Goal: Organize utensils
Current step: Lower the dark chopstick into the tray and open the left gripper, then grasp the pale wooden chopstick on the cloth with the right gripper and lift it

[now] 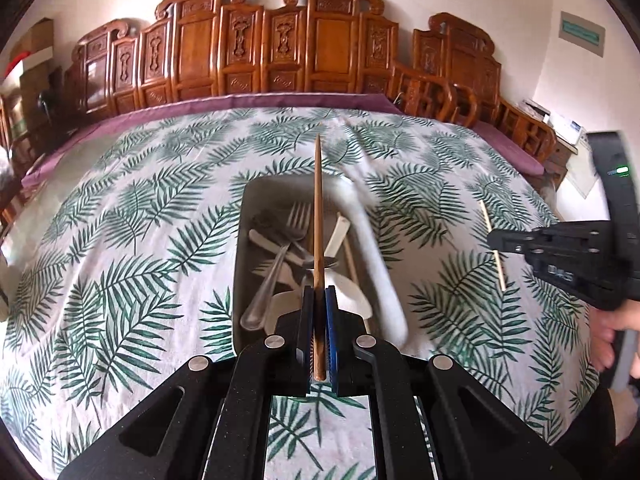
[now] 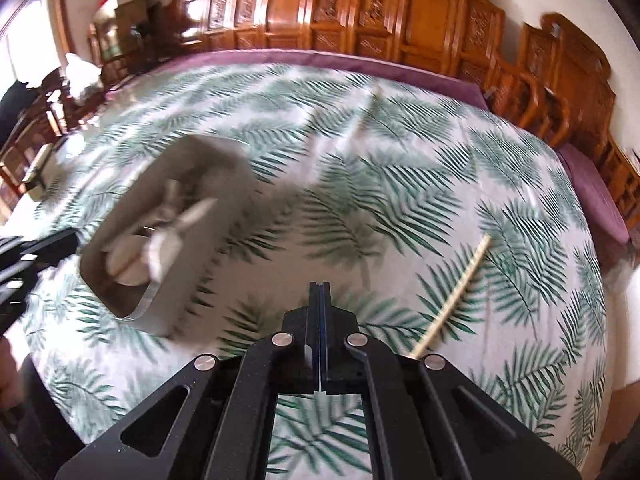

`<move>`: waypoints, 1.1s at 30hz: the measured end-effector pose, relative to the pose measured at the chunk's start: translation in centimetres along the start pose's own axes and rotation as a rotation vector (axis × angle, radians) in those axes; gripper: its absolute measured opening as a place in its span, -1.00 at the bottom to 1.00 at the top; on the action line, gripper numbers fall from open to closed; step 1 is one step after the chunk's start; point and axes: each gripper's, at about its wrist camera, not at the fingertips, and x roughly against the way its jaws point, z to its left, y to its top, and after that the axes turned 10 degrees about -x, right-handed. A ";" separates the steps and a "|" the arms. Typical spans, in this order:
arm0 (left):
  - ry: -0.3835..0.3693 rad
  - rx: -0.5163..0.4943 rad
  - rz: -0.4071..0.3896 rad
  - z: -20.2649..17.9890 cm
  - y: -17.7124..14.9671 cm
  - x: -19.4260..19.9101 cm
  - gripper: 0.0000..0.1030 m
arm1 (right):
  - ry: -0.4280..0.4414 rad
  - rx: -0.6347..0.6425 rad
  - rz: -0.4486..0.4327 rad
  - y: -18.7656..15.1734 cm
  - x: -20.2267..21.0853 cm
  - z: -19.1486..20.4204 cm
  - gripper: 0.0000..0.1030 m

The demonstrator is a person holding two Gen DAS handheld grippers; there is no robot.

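1. Tray (image 1: 242, 240) of grey colour stands on the table, on a tablecloth (image 1: 120, 240) printed with green palm leaves. It is long and deep, with rounded corners.
2. Inside the tray lie several utensils, mixed together: a metal fork (image 1: 280, 256) with its tines toward the far end, a white plastic knife (image 1: 276, 246) crossing under the fork, a white spoon (image 1: 352, 300) at the near end, and a pale chopstick (image 1: 351, 264) along the right wall. More white pieces lie below them, but I cannot tell what each one is.
3. The left gripper (image 1: 319, 312) is closed on a brown chopstick (image 1: 318, 216). The two pads press it from both sides, and the stick points forward above the tray, with its thin end past the far rim.
4. The right gripper (image 2: 319, 304) has its jaws pressed together with no gap, and I can see nothing held between them. It hangs above the cloth, to the right of the tray.
5. A light bamboo stick (image 2: 456, 292) lies on the cloth just beside the right gripper, on its right side, well apart from the tray. In the left wrist view the front of the right gripper covers the middle part of this stick.
6. In the right wrist view the tray contents are blurred; only white shapes are visible there.
7. Carved wooden chairs (image 1: 280, 40) stand behind the table along the wall.
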 end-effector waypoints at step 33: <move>0.041 0.014 -0.029 2.6 2.0 0.5 -0.49 | 0.125 0.085 -0.025 1.5 0.0 6.7 -0.99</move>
